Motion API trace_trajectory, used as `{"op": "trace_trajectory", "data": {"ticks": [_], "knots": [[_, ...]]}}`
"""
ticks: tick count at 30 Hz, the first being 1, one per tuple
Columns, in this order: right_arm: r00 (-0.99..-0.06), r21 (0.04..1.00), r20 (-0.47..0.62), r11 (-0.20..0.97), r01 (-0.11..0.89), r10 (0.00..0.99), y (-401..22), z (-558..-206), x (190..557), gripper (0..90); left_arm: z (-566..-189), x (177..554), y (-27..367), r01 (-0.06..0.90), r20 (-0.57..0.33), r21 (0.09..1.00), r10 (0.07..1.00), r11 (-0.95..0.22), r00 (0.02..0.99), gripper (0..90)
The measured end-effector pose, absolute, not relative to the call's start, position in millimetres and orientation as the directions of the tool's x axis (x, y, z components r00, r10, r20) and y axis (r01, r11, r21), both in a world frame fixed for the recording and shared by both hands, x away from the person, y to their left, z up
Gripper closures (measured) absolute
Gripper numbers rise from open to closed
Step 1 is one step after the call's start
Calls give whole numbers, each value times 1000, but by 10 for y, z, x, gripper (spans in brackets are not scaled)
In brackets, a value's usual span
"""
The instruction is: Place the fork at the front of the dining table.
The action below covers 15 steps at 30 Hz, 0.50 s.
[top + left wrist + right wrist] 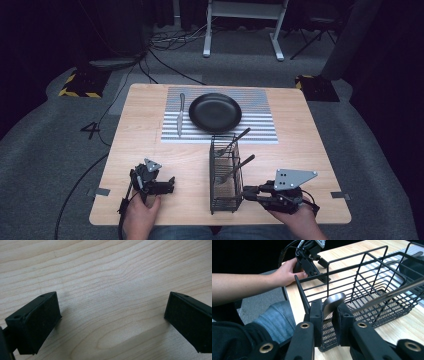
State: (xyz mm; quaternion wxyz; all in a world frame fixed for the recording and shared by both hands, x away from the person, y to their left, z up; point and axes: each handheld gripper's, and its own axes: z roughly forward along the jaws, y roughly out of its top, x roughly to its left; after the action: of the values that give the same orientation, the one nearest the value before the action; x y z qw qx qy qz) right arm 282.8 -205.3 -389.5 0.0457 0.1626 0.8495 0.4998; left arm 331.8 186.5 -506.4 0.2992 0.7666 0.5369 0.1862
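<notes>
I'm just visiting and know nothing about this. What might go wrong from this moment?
The right tool pinches the rounded metal end of a utensil at the tall black wire basket's near end. Pulling it could tip or drag the light basket, since the open left tool rests on the wooden table, steadying nothing. The smooth metal could also slip free and disturb the two utensils leaning in the basket.
</notes>
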Motion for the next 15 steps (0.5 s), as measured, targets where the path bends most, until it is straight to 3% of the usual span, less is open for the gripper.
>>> {"op": "trace_trajectory", "data": {"ticks": [15], "knots": [[-945, 890, 64, 411, 199, 321, -1940, -3758, 2901, 799, -5064, 3318, 1865, 711, -36, 659, 935, -245, 354, 4]]}}
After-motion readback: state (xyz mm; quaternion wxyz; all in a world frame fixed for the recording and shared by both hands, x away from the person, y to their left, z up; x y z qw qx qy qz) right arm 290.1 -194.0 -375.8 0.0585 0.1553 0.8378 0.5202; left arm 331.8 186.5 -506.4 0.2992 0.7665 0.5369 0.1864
